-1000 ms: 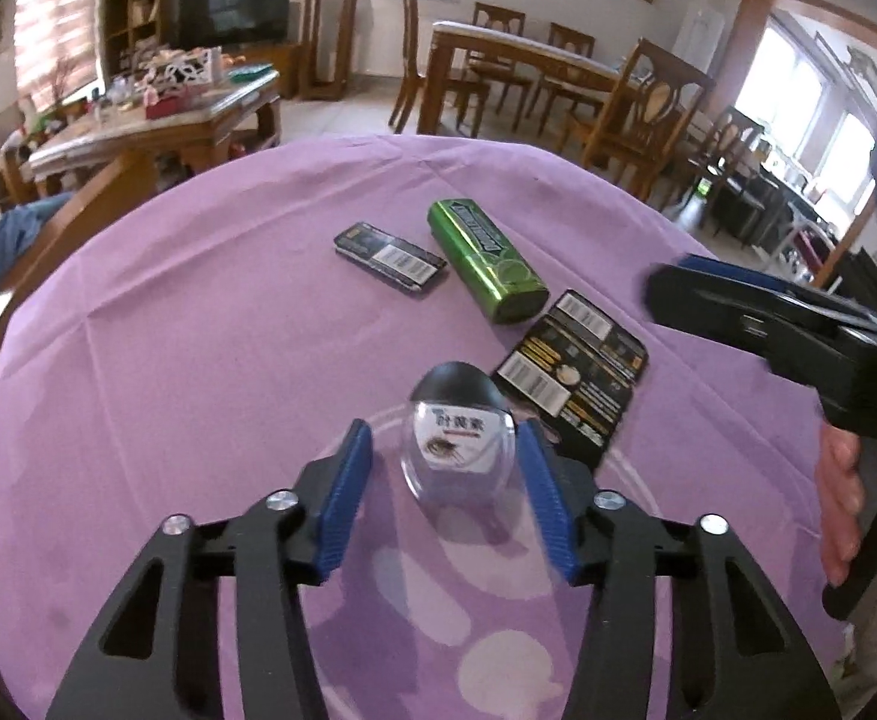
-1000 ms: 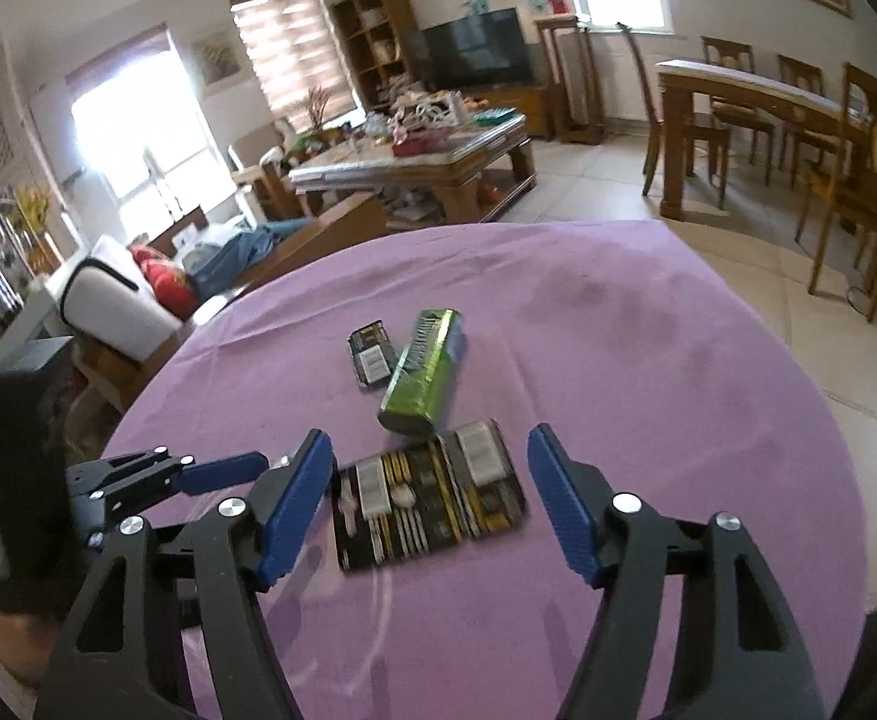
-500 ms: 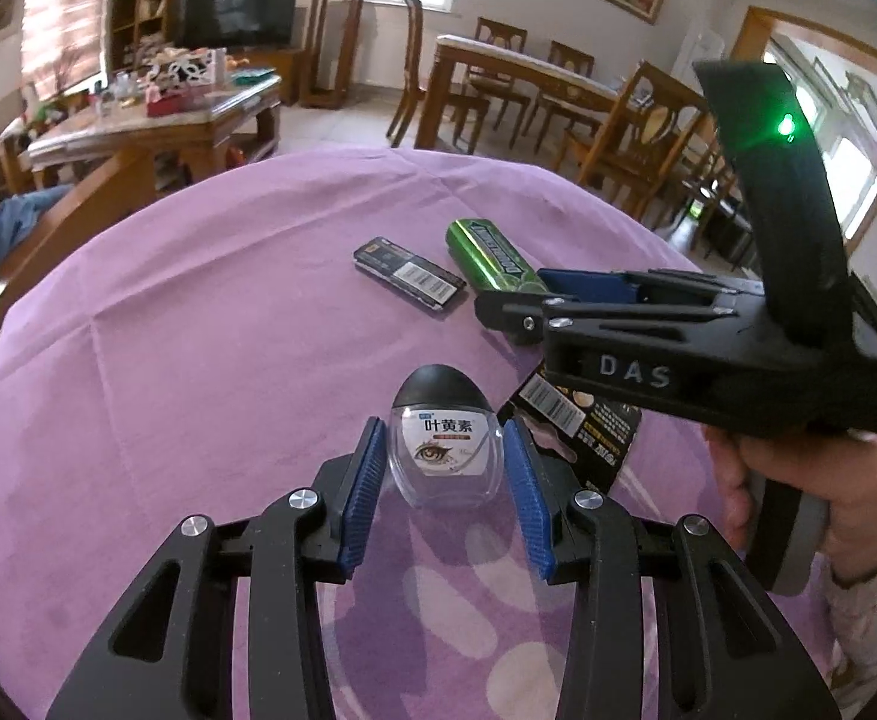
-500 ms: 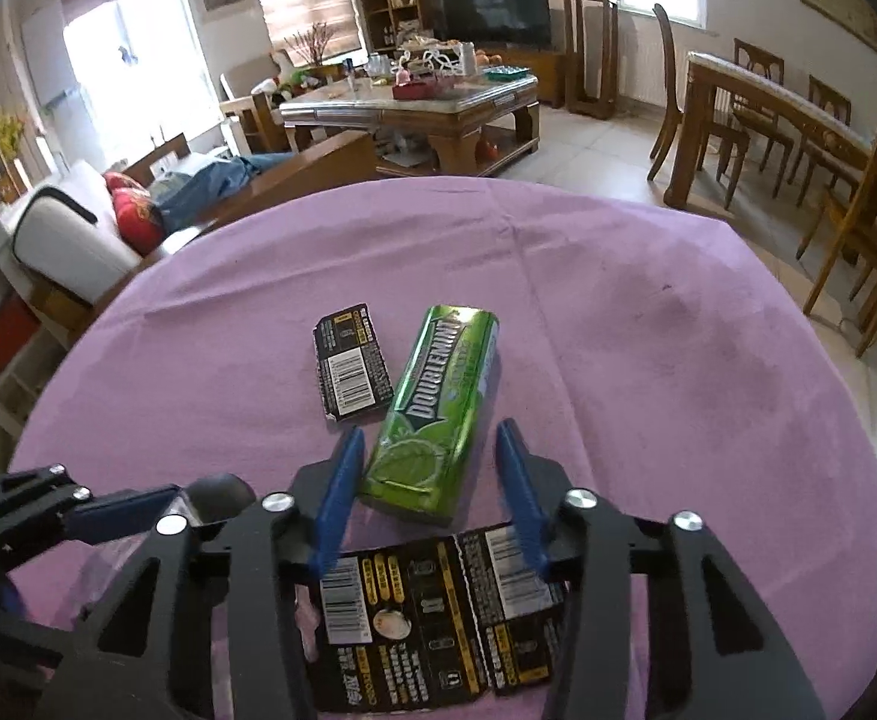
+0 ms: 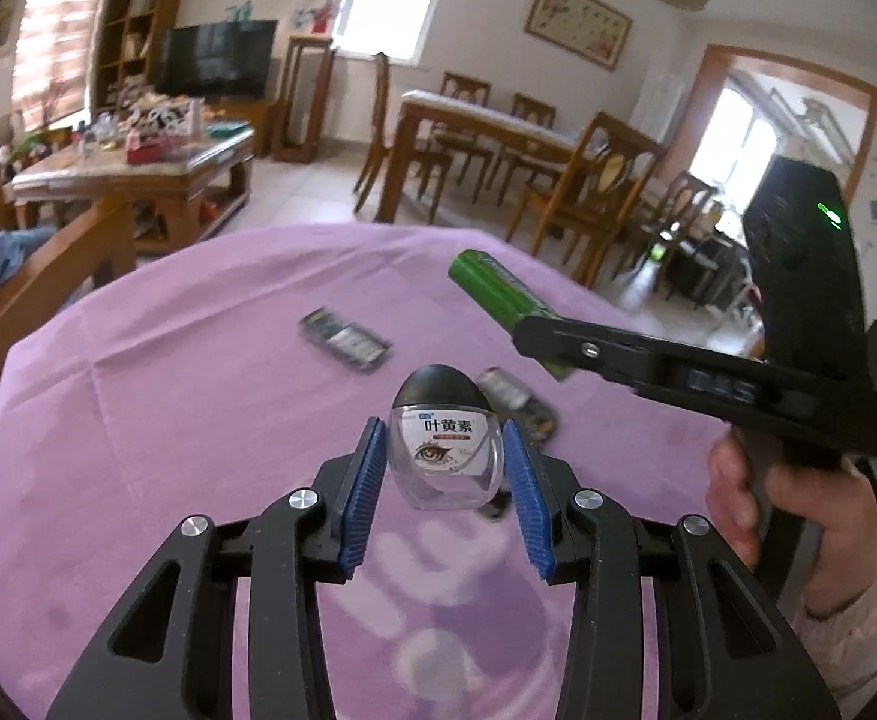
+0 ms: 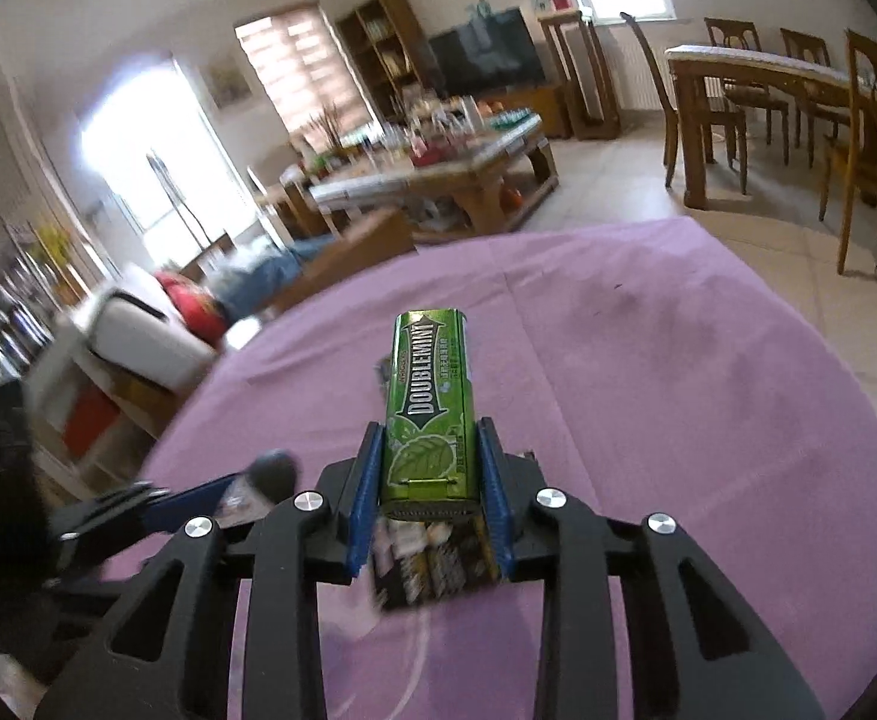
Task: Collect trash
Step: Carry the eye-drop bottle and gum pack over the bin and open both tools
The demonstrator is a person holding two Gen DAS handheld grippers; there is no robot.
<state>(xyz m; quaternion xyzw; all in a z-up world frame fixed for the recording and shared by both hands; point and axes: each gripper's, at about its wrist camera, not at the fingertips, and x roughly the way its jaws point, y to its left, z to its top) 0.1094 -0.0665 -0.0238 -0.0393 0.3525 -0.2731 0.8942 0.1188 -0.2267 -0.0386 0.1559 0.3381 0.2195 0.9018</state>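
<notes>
My left gripper [image 5: 444, 456] is shut on a small clear eye-drop bottle [image 5: 445, 447] with a black cap and holds it above the purple table [image 5: 168, 420]. My right gripper [image 6: 429, 474] is shut on a green Doublemint gum box [image 6: 429, 408] and holds it lifted off the table; the box [image 5: 501, 297] also shows in the left wrist view. A black battery card [image 6: 432, 561] lies on the table under the right gripper. A small black barcode pack [image 5: 345, 339] lies farther back.
The round table has a purple cloth [image 6: 678, 390]. Beyond it stand a cluttered wooden coffee table [image 5: 132, 174], a dining table with chairs [image 5: 498, 144] and a sofa [image 6: 138, 336]. The left gripper's fingers [image 6: 186, 498] show blurred at the left of the right wrist view.
Both grippers closed on their items and lifted them: the left raised the eye-drop bottle, the right closed on the green gum box and raised it off the table.
</notes>
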